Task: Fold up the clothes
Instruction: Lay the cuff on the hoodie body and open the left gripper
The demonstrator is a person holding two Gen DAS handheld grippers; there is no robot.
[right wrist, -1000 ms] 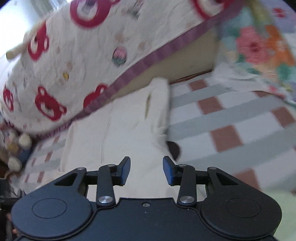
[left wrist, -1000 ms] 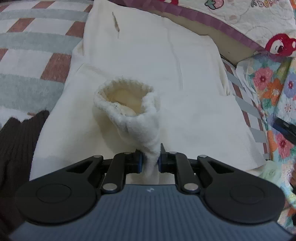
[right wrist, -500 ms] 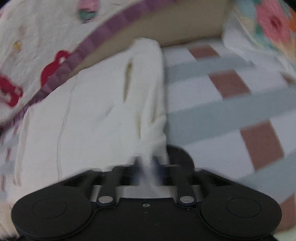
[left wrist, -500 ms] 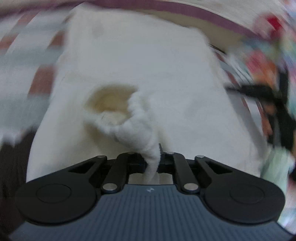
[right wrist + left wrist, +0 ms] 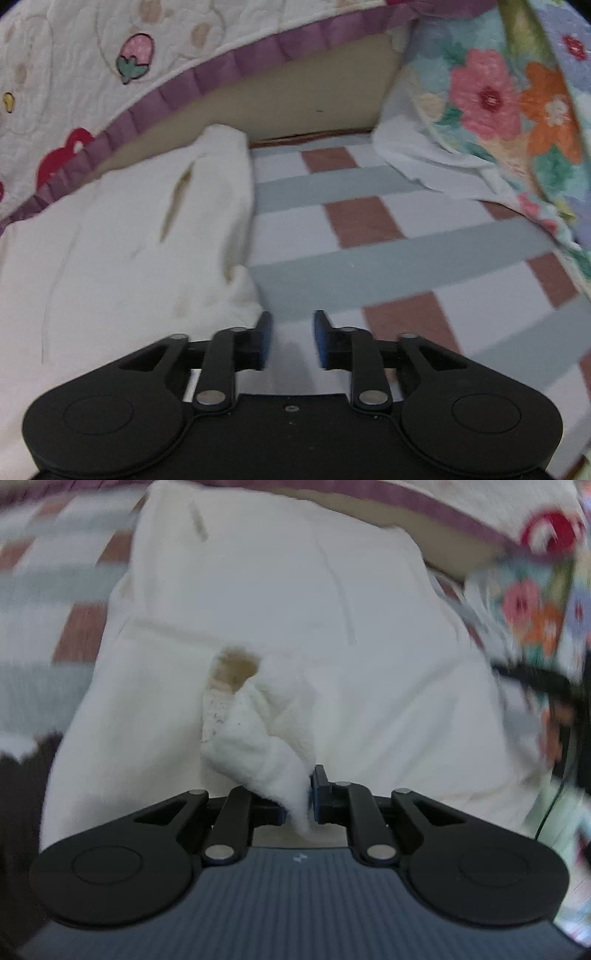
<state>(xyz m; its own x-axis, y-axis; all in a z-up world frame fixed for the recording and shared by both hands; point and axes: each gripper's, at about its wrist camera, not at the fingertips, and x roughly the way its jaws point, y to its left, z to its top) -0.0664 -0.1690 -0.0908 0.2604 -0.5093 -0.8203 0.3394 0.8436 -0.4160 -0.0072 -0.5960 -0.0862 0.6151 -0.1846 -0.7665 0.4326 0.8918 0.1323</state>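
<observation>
The bed (image 5: 388, 236), with its checked sheet of white, grey and brown squares, carries everything here, and most of its near side is covered by the cream garment (image 5: 280, 602), which lies spread flat with a pocket slit showing near the far edge; this is the piece to be folded, and it seems flattened out so that the sleeves can be laid over the body. The sleeve (image 5: 258, 734) is a fluffy part with a knitted cuff, and it rises from the garment up to the left tongs (image 5: 299, 805), which are almost closed and pinch the fabric between the pads. It is probably held so in order to carry the sleeve across the body of the garment. In the right wrist view, the right tongs (image 5: 291, 339) are about half open and opening at this moment; nothing is between them, and only the sheet shows in the gap, just beside the edge of the garment. They appear placed there to take the edge or hem next, but this is only a judgement. Around the garment there is a quilt (image 5: 110, 66) with red and strawberry figures and a purple border along the far side, and a flowered blanket (image 5: 509, 96) at one side. A dark knitted cloth (image 5: 22, 775) lies near the garment's corner in the left wrist view. The quilt hangs close over the far edge of the garment, so it may hinder a fold in that direction.
</observation>
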